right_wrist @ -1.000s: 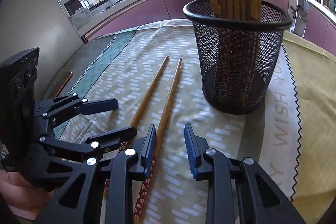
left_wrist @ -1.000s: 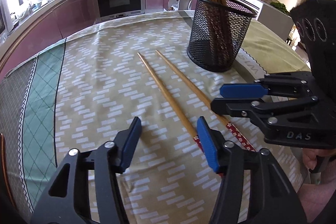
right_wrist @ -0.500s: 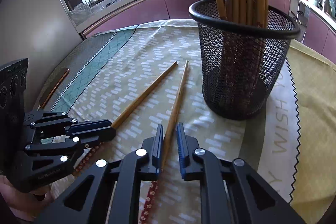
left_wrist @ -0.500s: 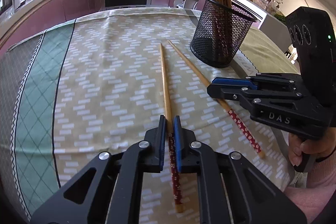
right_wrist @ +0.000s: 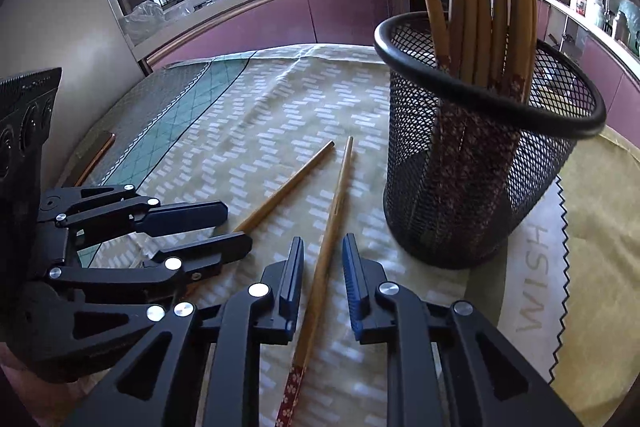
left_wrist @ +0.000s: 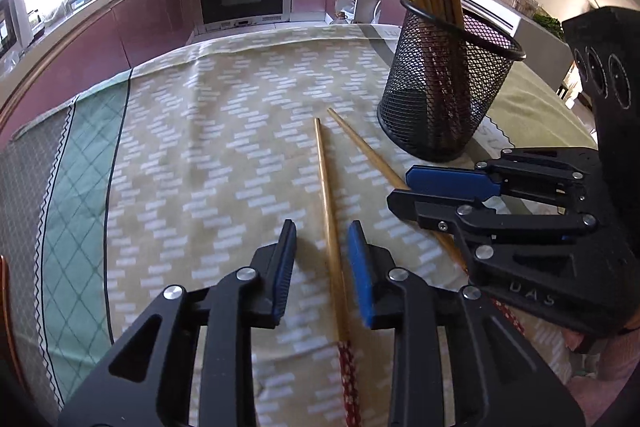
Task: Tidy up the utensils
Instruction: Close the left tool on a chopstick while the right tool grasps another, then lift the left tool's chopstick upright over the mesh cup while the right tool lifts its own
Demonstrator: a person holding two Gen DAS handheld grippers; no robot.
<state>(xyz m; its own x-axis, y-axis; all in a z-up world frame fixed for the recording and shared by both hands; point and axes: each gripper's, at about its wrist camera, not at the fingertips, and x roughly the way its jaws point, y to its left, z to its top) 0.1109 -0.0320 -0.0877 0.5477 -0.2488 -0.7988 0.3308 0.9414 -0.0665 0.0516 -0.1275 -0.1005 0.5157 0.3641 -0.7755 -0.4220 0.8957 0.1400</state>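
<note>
Left claw (left_wrist: 322, 239): yours, spread, straddling one chopstick (left_wrist: 329, 211).
Right claw (right_wrist: 322, 259): spread, straddling other chopstick (right_wrist: 332, 215).
Mesh cup (right_wrist: 472, 195): at 1 o'clock.

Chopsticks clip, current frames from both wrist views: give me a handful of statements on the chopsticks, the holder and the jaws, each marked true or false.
1. Two chopsticks lie loose on the tablecloth. True: the left chopstick and the right chopstick.
2. The left gripper is clamped shut on a chopstick. False: its jaws are open, with the left chopstick lying between them.
3. The mesh holder is empty. False: several chopsticks stand in it.
4. The right gripper has open jaws on either side of the right chopstick. True.
5. The mesh holder lies tipped on its side. False: it stands upright on the cloth.
</note>
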